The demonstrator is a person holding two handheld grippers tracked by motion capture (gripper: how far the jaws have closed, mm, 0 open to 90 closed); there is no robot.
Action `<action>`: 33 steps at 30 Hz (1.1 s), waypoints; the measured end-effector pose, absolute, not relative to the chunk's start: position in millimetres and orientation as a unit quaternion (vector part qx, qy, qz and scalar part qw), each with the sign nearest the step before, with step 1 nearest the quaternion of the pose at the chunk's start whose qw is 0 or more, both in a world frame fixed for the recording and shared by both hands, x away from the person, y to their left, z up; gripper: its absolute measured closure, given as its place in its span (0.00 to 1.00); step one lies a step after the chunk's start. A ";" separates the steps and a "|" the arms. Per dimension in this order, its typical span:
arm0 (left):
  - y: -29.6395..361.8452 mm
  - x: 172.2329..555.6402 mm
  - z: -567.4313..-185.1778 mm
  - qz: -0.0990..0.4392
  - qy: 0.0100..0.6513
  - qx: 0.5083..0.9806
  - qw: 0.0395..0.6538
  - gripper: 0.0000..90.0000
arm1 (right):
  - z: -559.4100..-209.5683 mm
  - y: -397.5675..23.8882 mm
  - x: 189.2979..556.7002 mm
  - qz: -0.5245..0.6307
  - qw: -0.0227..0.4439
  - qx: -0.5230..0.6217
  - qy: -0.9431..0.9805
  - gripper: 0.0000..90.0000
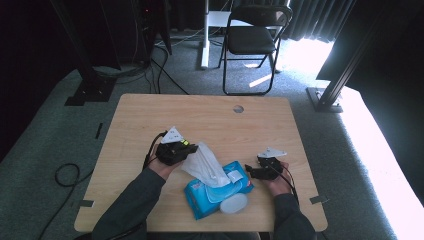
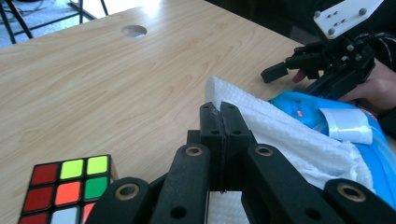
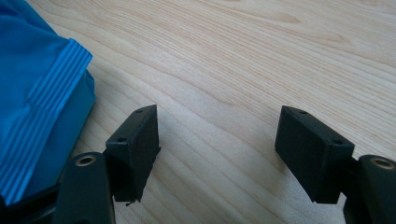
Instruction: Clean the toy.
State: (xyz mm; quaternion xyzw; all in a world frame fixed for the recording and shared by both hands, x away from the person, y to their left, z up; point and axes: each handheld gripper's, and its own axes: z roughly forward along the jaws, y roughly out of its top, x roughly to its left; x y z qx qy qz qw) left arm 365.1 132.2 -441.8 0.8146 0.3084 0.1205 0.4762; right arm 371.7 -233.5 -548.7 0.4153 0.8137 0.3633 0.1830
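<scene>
left gripper [image 2: 223, 112] jaws clamped on wet wipe [image 2: 289, 135] | soft, tear-prone, best gripped at edge | right gripper [image 3: 217, 154] jaws apart beside blue pack [image 1: 220, 192]

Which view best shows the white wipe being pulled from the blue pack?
The left gripper view: the white textured wipe sits close up, pinched between shut fingers. The high view shows it small, rising from the blue plastic pack. The right gripper view shows the pack's edge.
</scene>
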 end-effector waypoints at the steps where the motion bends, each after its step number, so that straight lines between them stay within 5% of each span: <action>1: 133.1 365.6 -441.6 0.123 0.311 0.812 0.479 1.00 | -548.7 -233.5 371.7 0.363 0.183 0.415 0.814 0.33; 27: 156.4 371.4 -429.0 0.156 0.361 0.774 0.497 1.00 | -548.7 -233.5 371.8 0.364 0.183 0.415 0.814 0.33; 33: 145.2 365.9 -432.0 0.139 0.332 0.790 0.496 1.00 | -548.8 -233.4 371.9 0.364 0.183 0.415 0.814 0.33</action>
